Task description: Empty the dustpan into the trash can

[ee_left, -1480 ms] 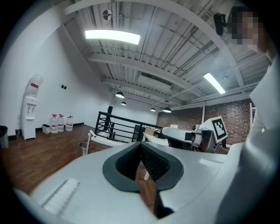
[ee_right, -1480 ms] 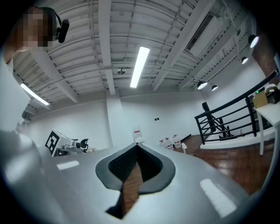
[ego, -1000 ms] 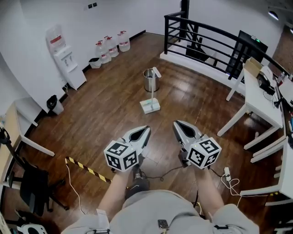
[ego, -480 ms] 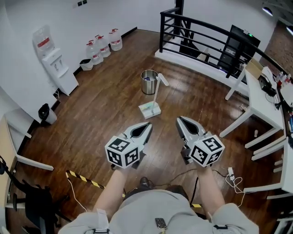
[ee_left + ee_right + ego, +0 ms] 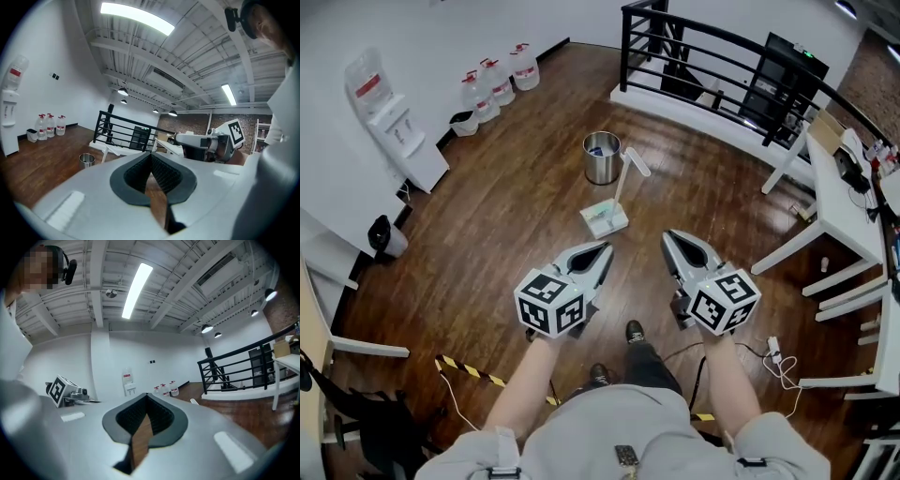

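Jaws pressed together and empty, the left gripper [image 5: 600,249] and right gripper [image 5: 668,236] point toward the dustpan [image 5: 606,219]. It sits on the floor ahead, just short of the steel trash can [image 5: 602,159], its long handle [image 5: 626,178] leaning far-right. The left gripper looks nearer. No writing is legible.

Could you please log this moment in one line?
left gripper: shut, empty | right gripper: shut, empty | dustpan: on floor, untouched | trash can: near dustpan

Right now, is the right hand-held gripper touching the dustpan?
Apart. The head view shows wooden floor between the right hand-held gripper and the dustpan.
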`<state>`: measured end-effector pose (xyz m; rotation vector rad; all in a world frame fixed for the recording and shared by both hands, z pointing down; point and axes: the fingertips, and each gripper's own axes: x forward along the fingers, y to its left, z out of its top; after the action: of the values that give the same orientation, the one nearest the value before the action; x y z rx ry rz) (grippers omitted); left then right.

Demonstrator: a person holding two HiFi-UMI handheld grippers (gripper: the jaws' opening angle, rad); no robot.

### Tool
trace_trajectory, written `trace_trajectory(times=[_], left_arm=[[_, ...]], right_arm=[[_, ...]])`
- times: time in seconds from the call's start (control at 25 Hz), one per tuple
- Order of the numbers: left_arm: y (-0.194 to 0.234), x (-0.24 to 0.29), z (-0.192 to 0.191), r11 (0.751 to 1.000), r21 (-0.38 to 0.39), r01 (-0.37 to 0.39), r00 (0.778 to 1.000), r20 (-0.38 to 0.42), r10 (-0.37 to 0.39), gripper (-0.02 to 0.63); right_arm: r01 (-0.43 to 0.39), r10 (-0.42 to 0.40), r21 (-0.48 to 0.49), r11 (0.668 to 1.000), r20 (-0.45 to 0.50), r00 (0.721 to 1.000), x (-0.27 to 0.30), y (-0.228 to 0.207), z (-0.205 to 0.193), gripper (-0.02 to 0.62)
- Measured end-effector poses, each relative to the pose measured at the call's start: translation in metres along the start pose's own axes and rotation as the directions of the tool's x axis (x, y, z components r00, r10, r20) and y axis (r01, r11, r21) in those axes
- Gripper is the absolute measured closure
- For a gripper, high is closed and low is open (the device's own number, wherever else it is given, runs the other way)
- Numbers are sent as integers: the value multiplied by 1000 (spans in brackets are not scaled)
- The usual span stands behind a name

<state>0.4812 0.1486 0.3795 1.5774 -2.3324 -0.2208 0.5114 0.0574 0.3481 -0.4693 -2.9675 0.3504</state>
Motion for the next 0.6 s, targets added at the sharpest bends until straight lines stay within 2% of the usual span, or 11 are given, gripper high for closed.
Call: trace_trajectory(times=[0.36,0.6], left_arm=[[66,74,12,996,-13,-87,996,-37,86,620],[95,111,25,992,-5,-123,991,-46,123,620]], right_arm=[[-73,73,-6,997,-12,997,83,-73,15,597],[-133,133,1,991,-31,991,131,-101,20,597]])
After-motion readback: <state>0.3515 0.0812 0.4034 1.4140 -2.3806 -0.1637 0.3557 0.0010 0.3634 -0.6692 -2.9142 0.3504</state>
